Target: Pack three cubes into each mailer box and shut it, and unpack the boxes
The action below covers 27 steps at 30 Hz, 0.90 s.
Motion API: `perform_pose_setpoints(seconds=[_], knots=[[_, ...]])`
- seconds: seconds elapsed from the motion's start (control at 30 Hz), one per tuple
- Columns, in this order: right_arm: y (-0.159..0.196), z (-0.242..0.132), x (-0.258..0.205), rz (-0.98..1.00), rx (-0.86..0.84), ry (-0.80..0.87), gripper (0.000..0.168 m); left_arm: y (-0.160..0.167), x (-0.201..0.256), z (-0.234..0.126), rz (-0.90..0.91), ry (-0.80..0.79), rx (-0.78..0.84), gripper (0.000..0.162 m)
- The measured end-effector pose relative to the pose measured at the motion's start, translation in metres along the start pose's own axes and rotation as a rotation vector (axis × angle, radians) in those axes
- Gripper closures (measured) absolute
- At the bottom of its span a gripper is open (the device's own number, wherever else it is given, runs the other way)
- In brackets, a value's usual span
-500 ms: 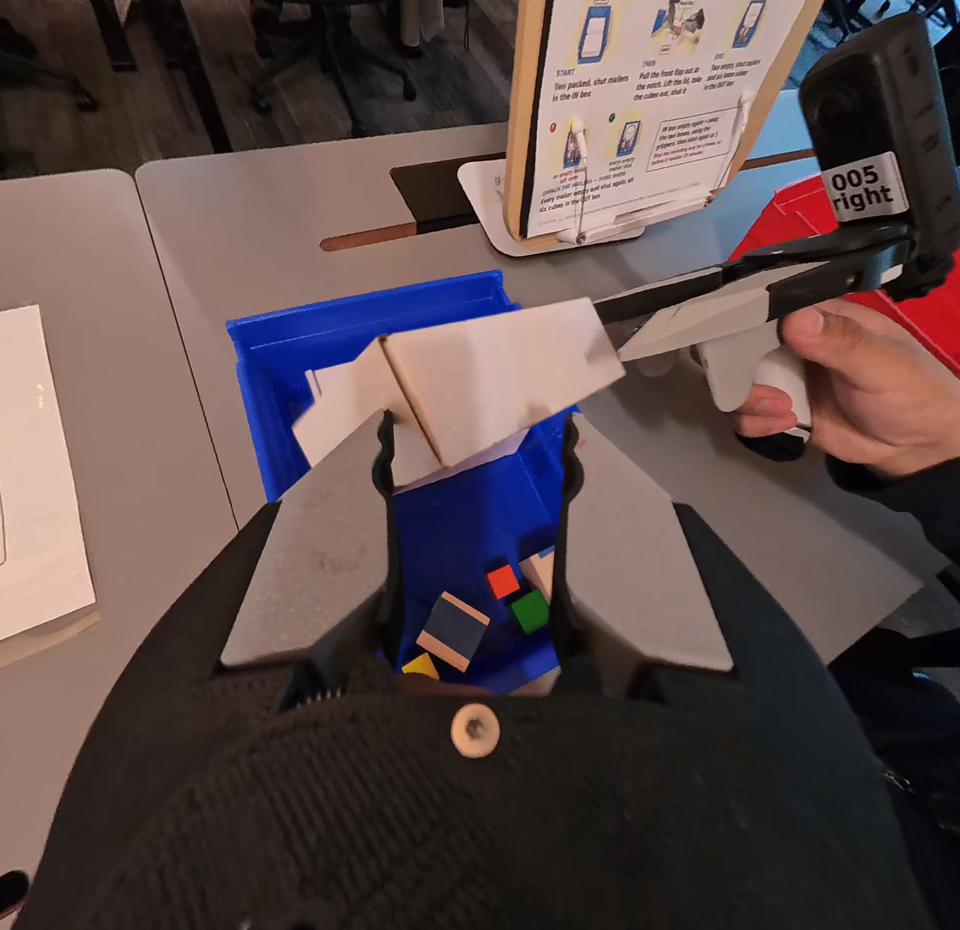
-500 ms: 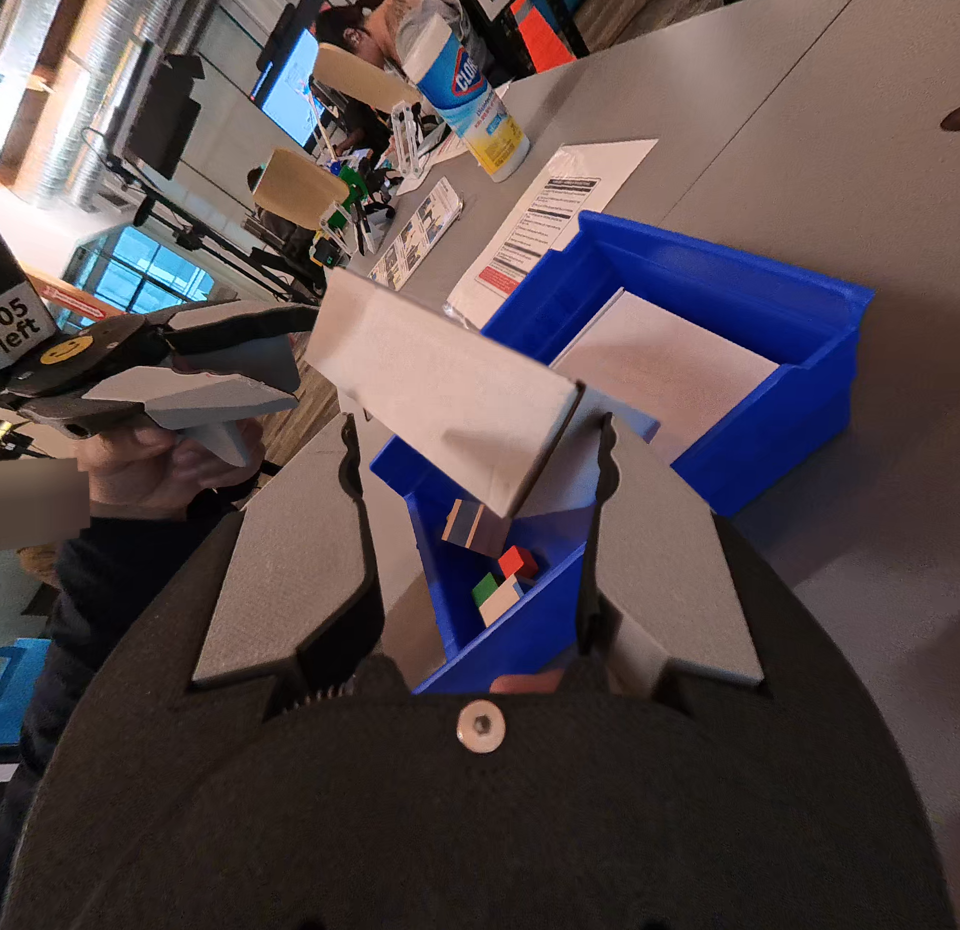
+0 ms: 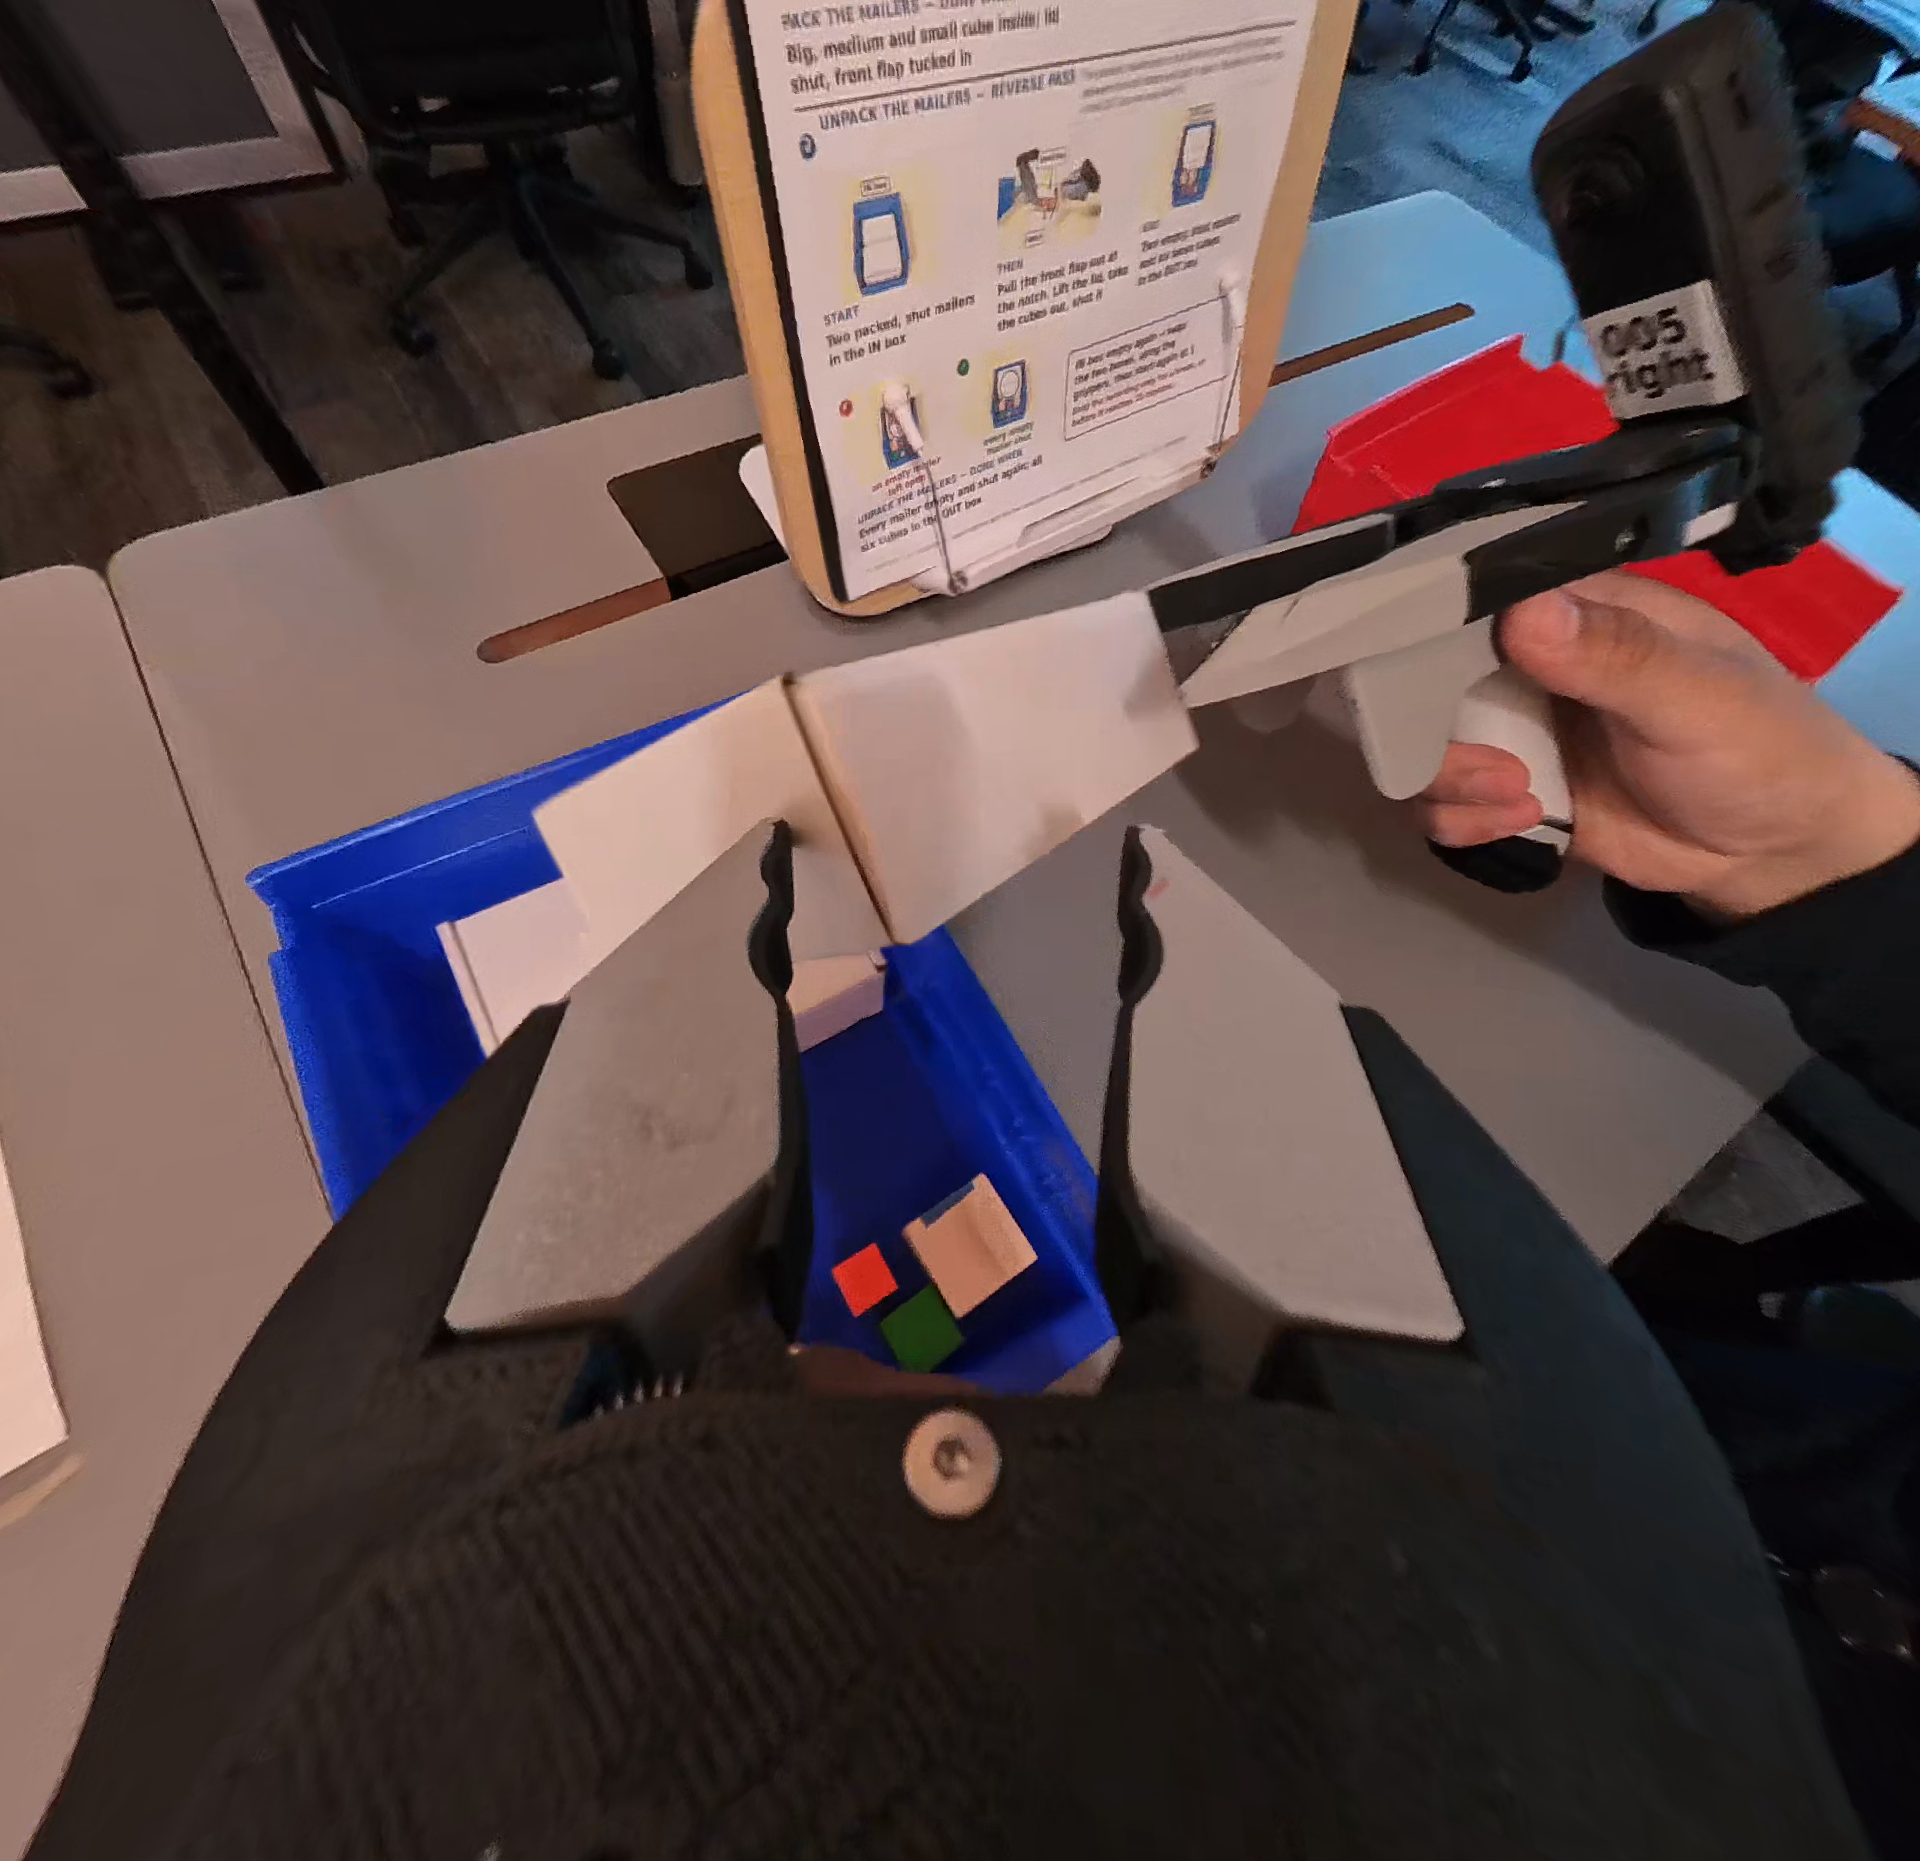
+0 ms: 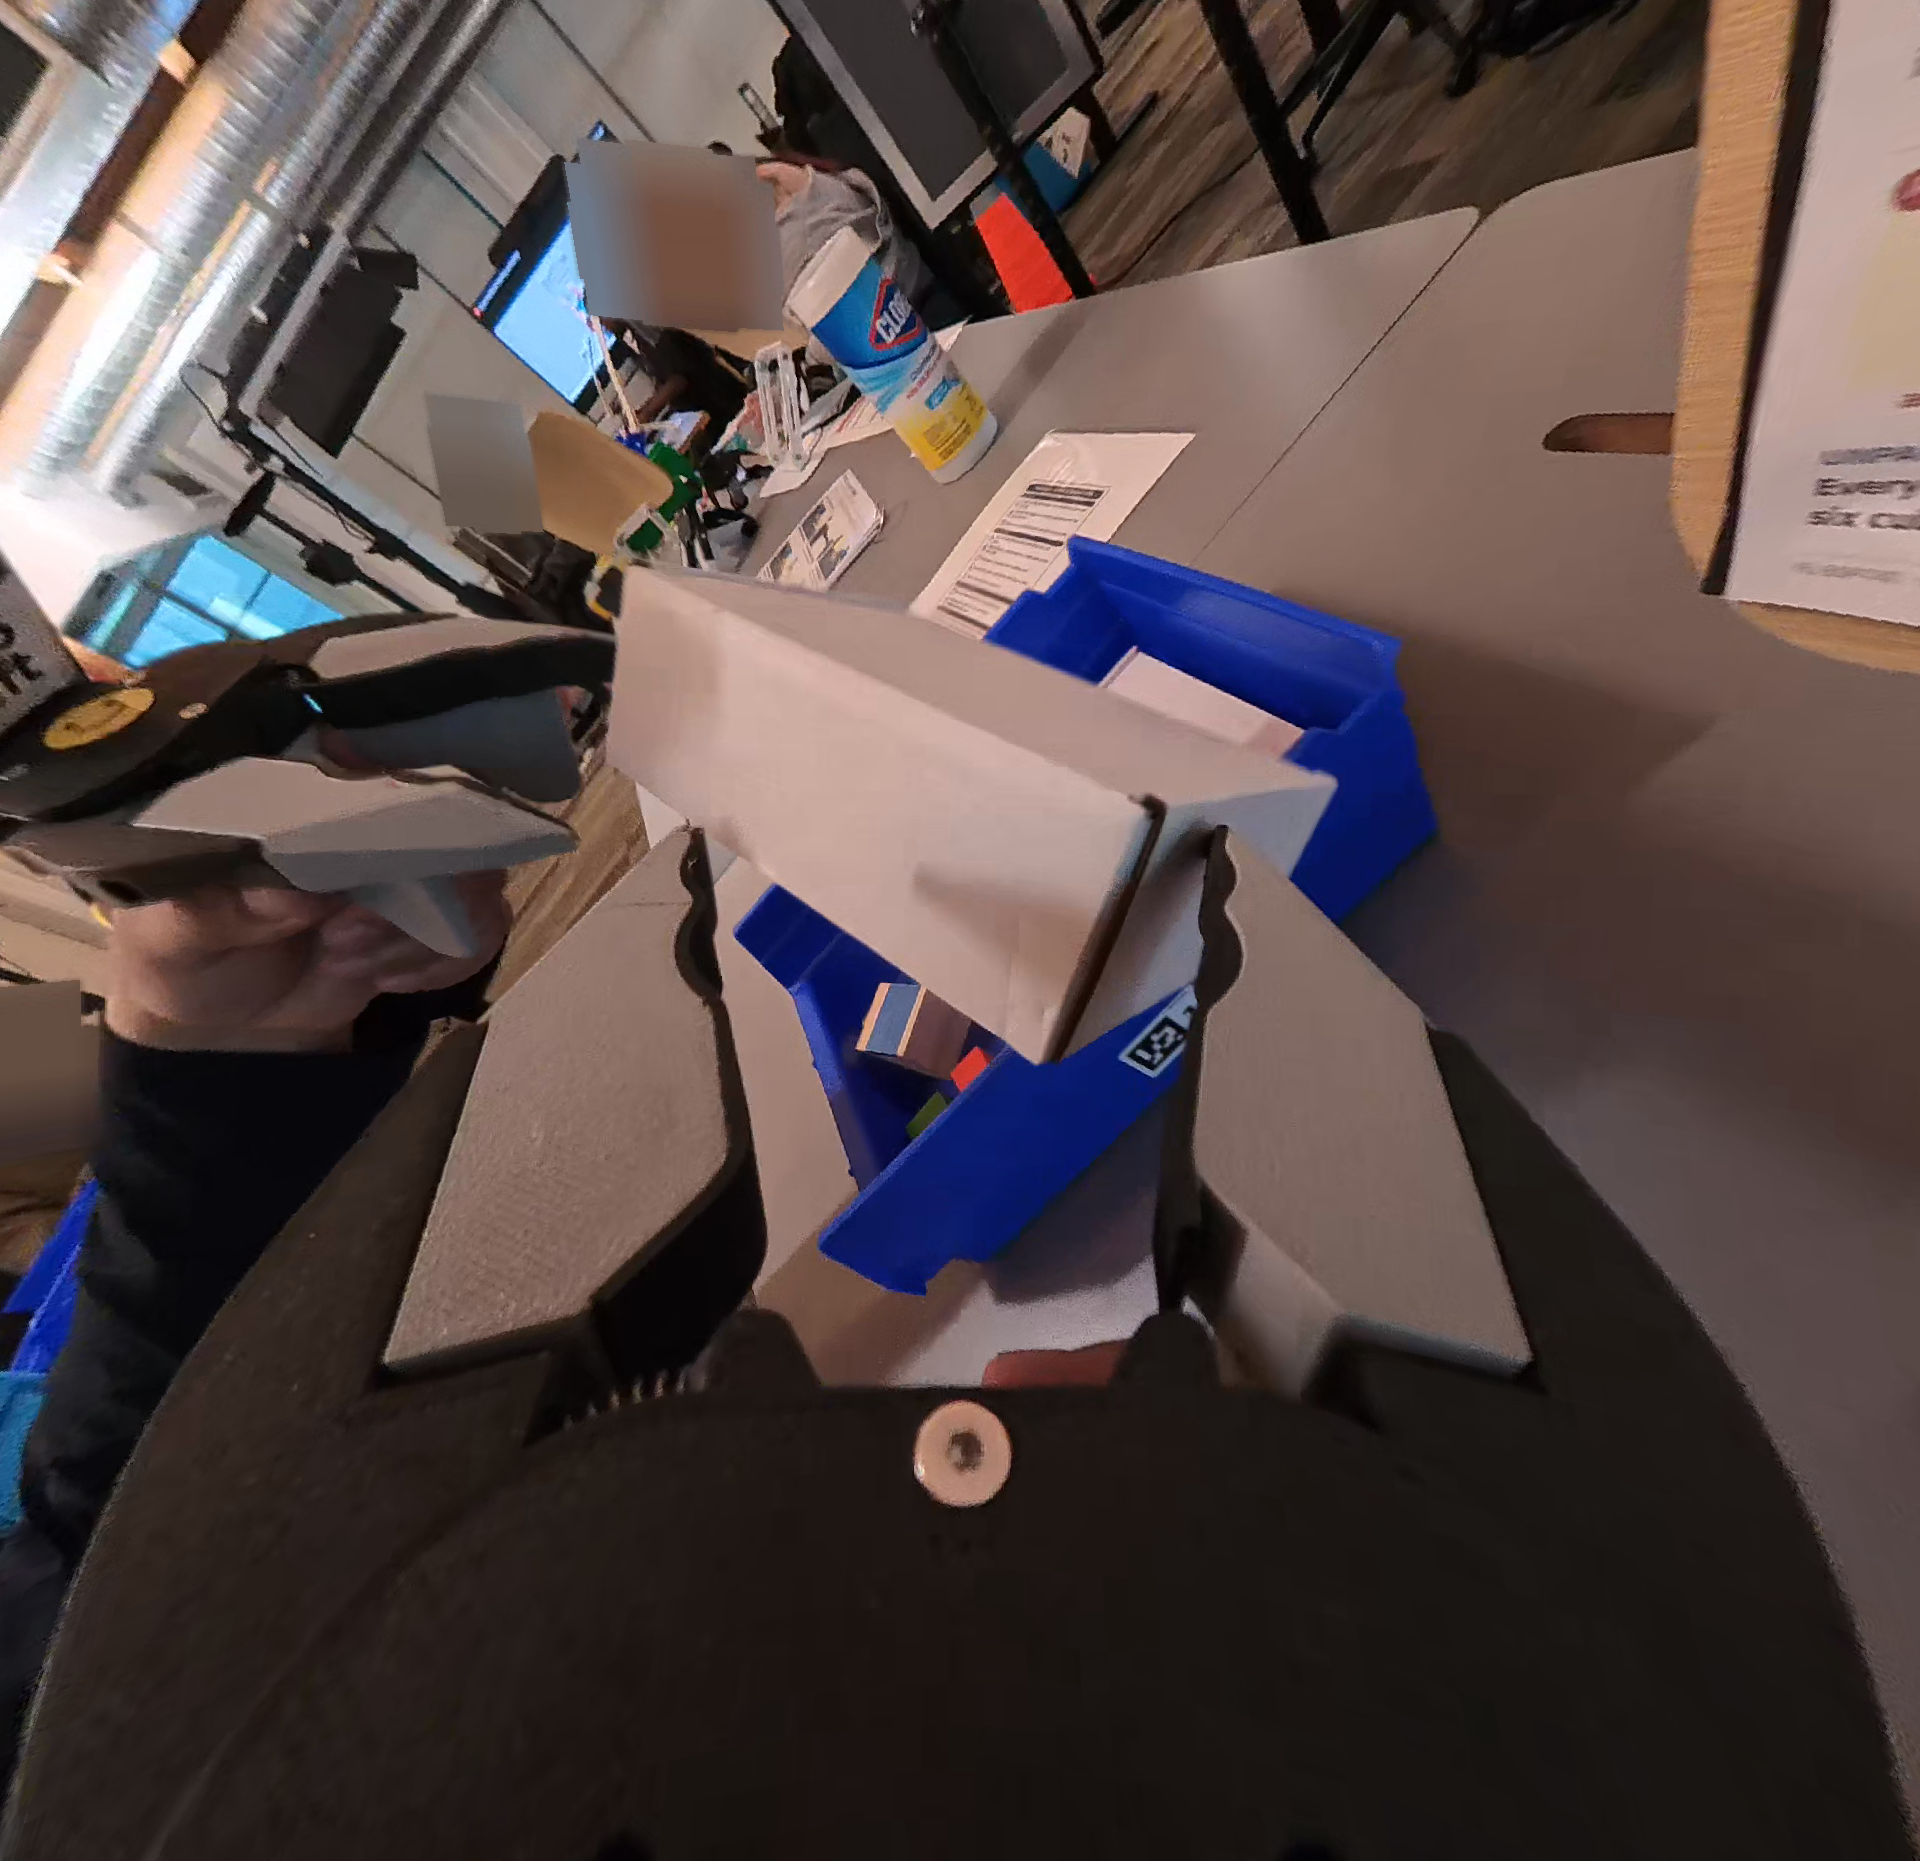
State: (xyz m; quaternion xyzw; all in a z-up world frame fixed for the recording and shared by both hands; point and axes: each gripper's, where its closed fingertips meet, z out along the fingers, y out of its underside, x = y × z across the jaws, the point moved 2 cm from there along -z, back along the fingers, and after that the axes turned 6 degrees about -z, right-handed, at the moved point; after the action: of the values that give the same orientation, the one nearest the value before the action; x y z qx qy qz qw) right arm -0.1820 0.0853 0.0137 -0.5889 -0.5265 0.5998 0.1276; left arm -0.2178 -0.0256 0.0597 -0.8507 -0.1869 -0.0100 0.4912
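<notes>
I hold the white mailer box (image 3: 987, 762) mid-frame, tilted above the blue bin (image 3: 935, 1115) where loose cubes (image 3: 920, 1276) lie; its long axis runs gripper to gripper. Whether my left gripper (image 3: 951, 938) or right gripper (image 4: 956, 938) actually clamps it, I can't tell

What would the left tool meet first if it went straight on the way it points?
Probably the white mailer box held just ahead of the left tool, its lower edge already about level with the fingertips; depth is uncertain.
</notes>
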Motion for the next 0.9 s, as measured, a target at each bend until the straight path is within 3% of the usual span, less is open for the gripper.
perform_pose_setpoints(seconds=[0.03, 0.5, 0.77, 0.9], knots=[[0.0, -0.005, 0.003, 0.012, 0.011, 0.0, 0.075, 0.001, 0.002, 0.006, 0.016, -0.016, -0.013, 0.098], [0.0, -0.079, 0.037, 0.03, 0.031, 0.066, 0.07, -0.009, 0.066, 0.057, 0.001, 0.13, -0.076, 0.079], [0.017, -0.144, 0.062, 0.039, -0.009, 0.126, 0.049, 0.006, 0.126, 0.109, -0.106, 0.331, -0.092, 0.05], [0.024, -0.167, 0.061, 0.036, -0.008, 0.111, 0.039, 0.019, 0.15, 0.127, -0.181, 0.435, -0.101, 0.024]])
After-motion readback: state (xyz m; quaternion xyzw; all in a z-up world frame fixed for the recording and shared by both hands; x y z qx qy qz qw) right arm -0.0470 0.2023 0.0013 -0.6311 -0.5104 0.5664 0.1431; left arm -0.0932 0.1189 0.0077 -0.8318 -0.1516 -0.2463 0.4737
